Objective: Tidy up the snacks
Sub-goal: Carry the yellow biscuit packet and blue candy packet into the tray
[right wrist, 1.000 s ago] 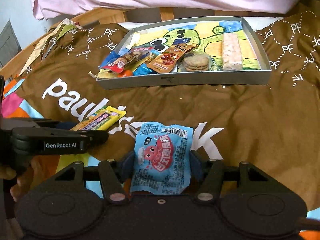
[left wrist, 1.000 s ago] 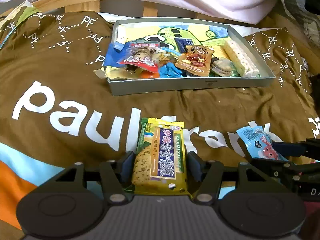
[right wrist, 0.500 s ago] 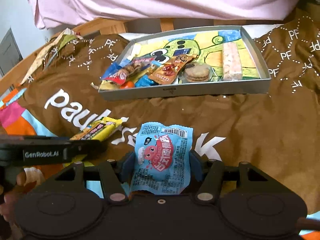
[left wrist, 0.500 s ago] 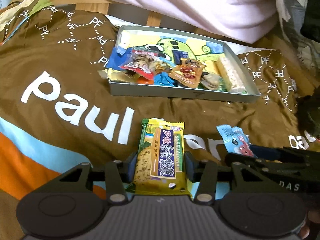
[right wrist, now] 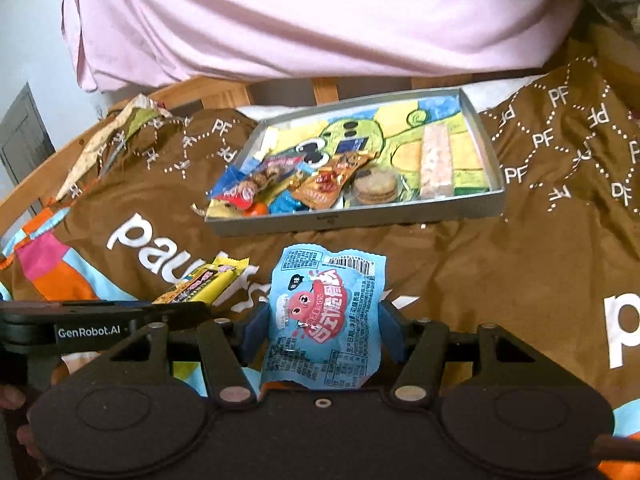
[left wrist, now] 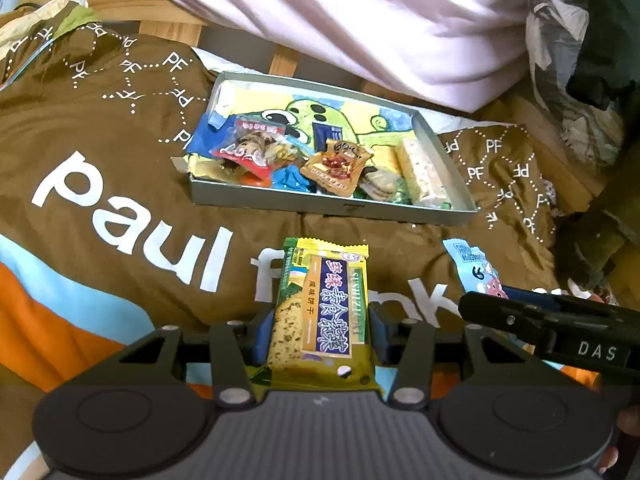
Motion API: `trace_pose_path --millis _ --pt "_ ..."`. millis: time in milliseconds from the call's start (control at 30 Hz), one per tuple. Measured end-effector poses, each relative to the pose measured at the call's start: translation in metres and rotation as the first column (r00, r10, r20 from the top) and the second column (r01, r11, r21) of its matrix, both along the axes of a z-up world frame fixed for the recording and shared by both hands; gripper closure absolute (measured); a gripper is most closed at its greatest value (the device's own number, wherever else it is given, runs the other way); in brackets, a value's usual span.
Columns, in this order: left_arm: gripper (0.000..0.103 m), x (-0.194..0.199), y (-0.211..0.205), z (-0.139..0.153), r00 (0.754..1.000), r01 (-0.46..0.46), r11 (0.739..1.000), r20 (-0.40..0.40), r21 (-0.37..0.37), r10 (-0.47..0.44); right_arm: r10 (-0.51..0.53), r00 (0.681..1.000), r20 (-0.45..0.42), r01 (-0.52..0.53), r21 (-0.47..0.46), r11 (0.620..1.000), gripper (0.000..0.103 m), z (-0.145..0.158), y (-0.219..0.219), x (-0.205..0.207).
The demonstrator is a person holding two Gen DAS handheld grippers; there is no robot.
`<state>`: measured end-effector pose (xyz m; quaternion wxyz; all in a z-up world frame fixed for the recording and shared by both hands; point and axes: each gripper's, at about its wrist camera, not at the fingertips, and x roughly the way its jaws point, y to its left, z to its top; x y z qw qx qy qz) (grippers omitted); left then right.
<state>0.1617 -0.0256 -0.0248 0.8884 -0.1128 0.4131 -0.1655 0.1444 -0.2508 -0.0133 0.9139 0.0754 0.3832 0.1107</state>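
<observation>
Left gripper (left wrist: 318,334): my jaws pinch the yellow biscuit pack (left wrist: 320,308) by its two long sides; its far end points ahead to the tray.
Right gripper (right wrist: 318,330): it pinches the blue snack packet (right wrist: 324,320) in the same way, upright between the pads.
What changed: compared with one second ago, both views have risen and tilted. In the left view the tray (left wrist: 332,206) now sits further ahead and turned, and more of the pink sheet (left wrist: 360,20) is seen. Both packs kept their place in the jaws, so I judge they are lifted off the brown blanket (left wrist: 120,152) and carried.
Ahead of both grippers: the tray holds a pile of packets at its left, a round biscuit (right wrist: 376,188) and a pale bar (right wrist: 436,164) at its right; the far part is bare.
Meaning for the task: the pick-up seems finished; what remains is to bring both packs over the near wall and release.
Risk: the grippers are close, side by side, and may bump.
</observation>
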Motion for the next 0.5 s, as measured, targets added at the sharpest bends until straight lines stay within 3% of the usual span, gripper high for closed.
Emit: trace_pose_path --millis 233,500 --pt "0.051 -0.002 0.003 0.008 0.999 -0.017 0.999 0.043 -0.036 0.018 0.043 0.998 0.039 -0.043 -0.004 0.999 0.042 0.017 -0.006 0.002" --pt "0.051 0.015 0.005 0.022 0.995 -0.068 0.996 0.074 -0.061 0.073 0.103 0.988 0.117 -0.095 -0.079 0.992 0.042 0.028 -0.012 0.022"
